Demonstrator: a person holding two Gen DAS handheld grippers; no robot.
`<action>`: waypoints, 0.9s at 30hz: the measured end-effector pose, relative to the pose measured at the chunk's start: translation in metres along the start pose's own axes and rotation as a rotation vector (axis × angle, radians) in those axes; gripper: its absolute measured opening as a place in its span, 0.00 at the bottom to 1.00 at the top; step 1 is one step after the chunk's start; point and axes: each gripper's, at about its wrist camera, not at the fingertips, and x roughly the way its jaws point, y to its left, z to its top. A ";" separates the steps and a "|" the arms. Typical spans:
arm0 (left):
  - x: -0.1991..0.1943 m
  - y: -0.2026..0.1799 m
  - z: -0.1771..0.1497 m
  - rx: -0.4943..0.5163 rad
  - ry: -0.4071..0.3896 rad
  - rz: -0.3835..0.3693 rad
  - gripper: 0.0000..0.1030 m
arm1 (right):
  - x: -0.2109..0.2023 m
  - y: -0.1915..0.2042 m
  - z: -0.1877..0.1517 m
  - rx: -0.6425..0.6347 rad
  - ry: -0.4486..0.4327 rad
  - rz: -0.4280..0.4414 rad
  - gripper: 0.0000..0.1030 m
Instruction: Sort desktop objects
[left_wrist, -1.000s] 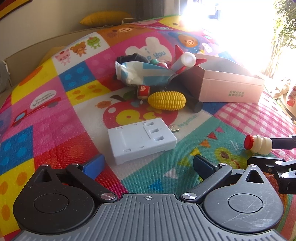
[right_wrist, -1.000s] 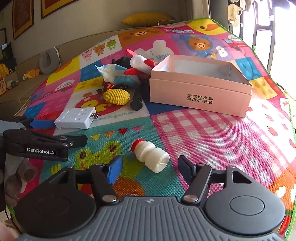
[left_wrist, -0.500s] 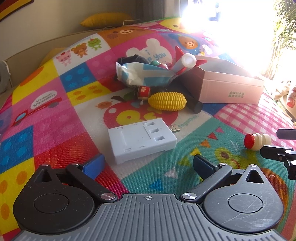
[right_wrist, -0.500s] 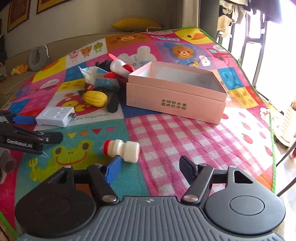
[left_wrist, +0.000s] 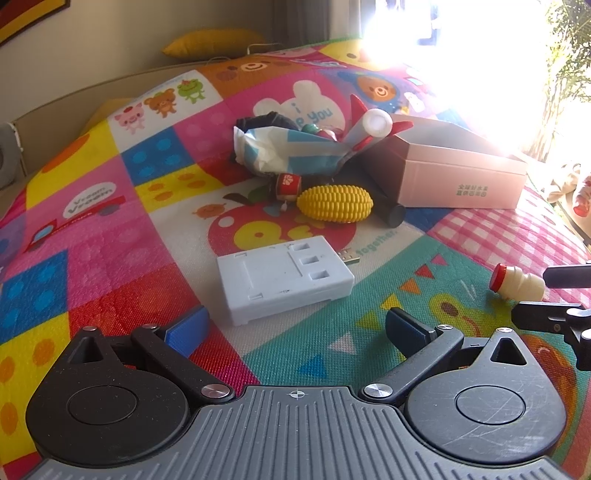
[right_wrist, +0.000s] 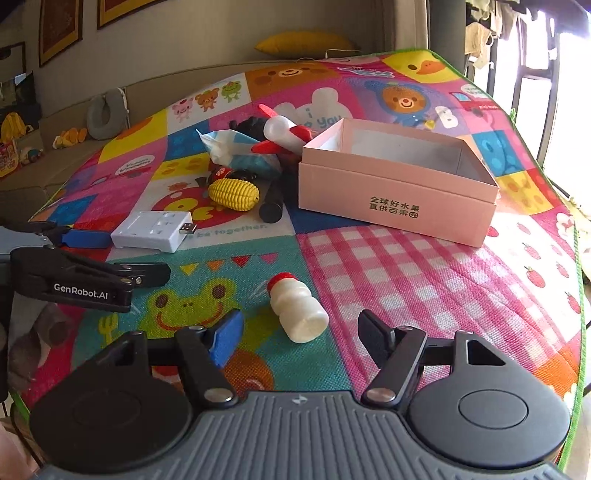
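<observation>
A small white bottle with a red cap (right_wrist: 297, 310) lies on its side on the mat, just ahead of my open, empty right gripper (right_wrist: 301, 338); it also shows in the left wrist view (left_wrist: 517, 284). A white USB charger block (left_wrist: 282, 278) lies just ahead of my open, empty left gripper (left_wrist: 295, 326); it also shows in the right wrist view (right_wrist: 151, 230). An open pink box (right_wrist: 399, 181) stands further back, empty as far as I can see. A yellow toy corn (left_wrist: 334, 203) lies beside it.
A pile by the box's left side holds a tissue pack (left_wrist: 288, 153), a red and white toy plane (right_wrist: 284, 134), a black cylinder (right_wrist: 271, 205) and a small red can (left_wrist: 288, 186). The colourful play mat (right_wrist: 406, 273) ends at a green edge (right_wrist: 576, 236) on the right.
The right gripper swung away to the right, then came back so the bottle lies centred ahead of its jaws. The left gripper stayed in place.
</observation>
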 end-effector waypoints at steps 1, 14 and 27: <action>0.000 0.000 0.000 0.000 -0.001 0.000 1.00 | -0.001 -0.002 0.000 0.006 -0.003 0.000 0.66; 0.016 -0.012 0.032 -0.031 0.008 0.057 1.00 | 0.007 0.008 0.002 -0.052 -0.024 0.003 0.25; 0.029 -0.020 0.036 0.006 0.042 0.090 0.94 | 0.015 0.011 0.008 -0.101 -0.036 0.011 0.24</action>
